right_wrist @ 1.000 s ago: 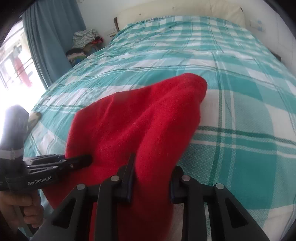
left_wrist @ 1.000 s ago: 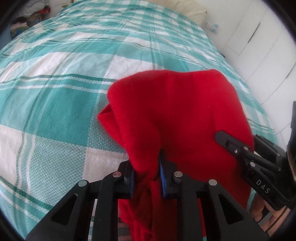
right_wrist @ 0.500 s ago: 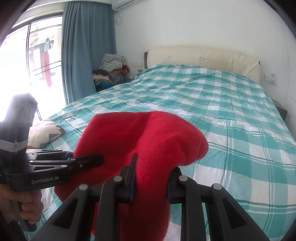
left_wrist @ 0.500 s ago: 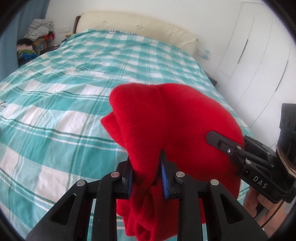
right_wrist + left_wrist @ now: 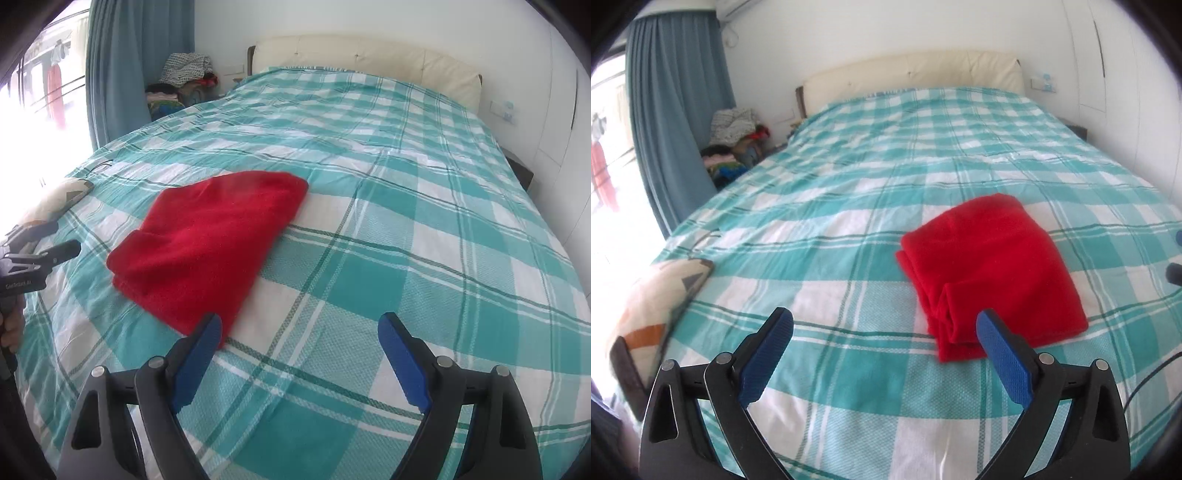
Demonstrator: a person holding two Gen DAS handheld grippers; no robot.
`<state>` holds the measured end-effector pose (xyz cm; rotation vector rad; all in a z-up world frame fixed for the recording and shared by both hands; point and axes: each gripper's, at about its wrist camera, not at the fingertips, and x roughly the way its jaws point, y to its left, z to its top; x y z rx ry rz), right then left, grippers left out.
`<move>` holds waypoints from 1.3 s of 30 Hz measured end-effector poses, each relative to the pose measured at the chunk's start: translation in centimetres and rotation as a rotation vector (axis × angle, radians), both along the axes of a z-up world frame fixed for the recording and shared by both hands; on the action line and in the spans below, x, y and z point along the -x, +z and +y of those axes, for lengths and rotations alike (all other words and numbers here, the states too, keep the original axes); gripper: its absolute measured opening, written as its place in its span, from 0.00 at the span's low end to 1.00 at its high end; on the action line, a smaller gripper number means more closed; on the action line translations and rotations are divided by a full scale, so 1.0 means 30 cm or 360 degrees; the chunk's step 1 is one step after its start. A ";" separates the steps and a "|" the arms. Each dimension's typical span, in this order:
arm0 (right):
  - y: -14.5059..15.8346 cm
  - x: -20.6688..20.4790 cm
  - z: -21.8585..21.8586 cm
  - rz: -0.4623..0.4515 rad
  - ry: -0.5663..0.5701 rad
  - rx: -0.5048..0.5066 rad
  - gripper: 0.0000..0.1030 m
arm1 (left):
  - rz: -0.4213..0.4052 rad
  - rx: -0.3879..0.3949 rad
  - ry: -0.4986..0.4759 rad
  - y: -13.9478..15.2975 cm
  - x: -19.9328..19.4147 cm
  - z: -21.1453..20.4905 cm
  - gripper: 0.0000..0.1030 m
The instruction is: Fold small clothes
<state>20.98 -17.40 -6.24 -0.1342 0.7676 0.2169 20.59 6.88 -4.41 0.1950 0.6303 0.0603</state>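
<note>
A red fleece garment (image 5: 991, 269), soft and fuzzy, is lying folded into a rough rectangle on the bed (image 5: 849, 206), its layered edges facing the left gripper (image 5: 884, 330). That gripper's jaws have just been opening and are standing wide with nothing between them; the right gripper (image 5: 299, 334) likewise. The left tool's side is carrying small blurred lettering, possibly "GenRobot.AI". The teal-and-white plaid cover is looking woven; a cream padded headboard (image 5: 369, 55) and blue curtain (image 5: 676, 110) are framing the room.

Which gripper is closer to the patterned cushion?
Left. The left gripper hovers beside the cushion; the right gripper is past the red garment. Both have just been opening, empty.
</note>
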 end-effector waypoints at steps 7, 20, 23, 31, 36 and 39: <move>0.436 0.363 -0.060 -0.0331 0.0152 0.0296 0.84 | -0.0232 -0.0150 -0.0001 0.271 0.257 -0.046 1.00; 0.373 0.681 0.161 -0.0197 0.0181 0.0149 0.99 | 0.0138 0.0440 0.0033 0.178 0.494 -0.037 1.00; 0.292 0.669 0.201 -0.0190 0.0060 0.0028 0.99 | 0.0162 0.0377 0.0062 0.163 0.506 -0.046 1.00; 0.260 0.621 0.189 -0.0131 -0.0084 -0.0151 0.99 | 0.0094 0.0306 0.0110 0.176 0.538 -0.041 1.00; 0.257 0.598 0.179 -0.0088 -0.0138 -0.0201 0.99 | 0.0102 0.0278 0.0128 0.171 0.528 -0.044 1.00; 0.256 0.587 0.182 -0.0077 -0.0158 -0.0220 0.99 | 0.0098 0.0272 0.0137 0.171 0.523 -0.046 1.00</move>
